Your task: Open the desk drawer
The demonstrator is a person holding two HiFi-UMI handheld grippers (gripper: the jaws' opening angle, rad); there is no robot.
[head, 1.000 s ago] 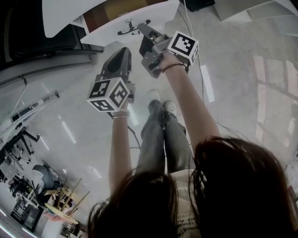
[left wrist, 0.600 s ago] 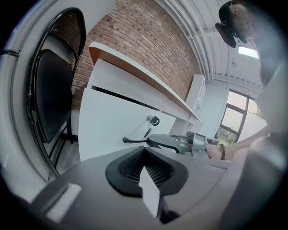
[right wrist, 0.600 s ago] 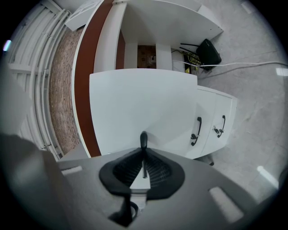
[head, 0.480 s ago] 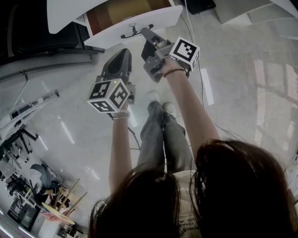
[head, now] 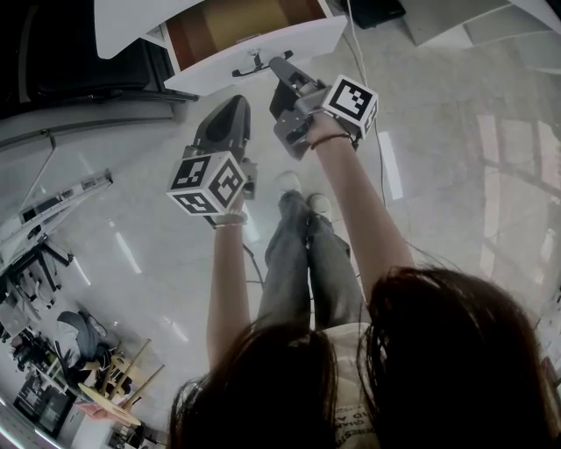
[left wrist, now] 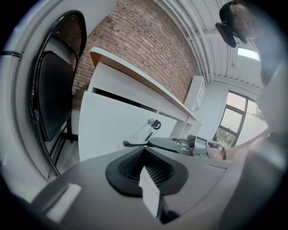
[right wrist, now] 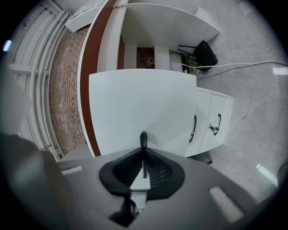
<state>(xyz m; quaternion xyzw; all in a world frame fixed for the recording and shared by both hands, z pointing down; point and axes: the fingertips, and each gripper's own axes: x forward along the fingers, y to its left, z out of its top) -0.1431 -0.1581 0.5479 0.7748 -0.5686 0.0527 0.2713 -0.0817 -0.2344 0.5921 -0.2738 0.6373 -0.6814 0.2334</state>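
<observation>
The white drawer front stands out from the desk, and brown inside shows behind it. Its black handle carries a key above it. My right gripper is shut on that handle; in the right gripper view the handle sticks up between the closed pads against the drawer front. My left gripper hangs apart, lower left of the drawer, shut on nothing. From the left gripper view I see the drawer front, the key, the handle and the right gripper on it.
A black folding chair stands left of the desk by a brick wall. Below the drawer is a white cabinet with two black door handles. A black box with cables lies on the floor. The person's legs stand under the grippers.
Only the head view has shifted a little. Both grippers keep their places, and the right one keeps its hold on the handle.
</observation>
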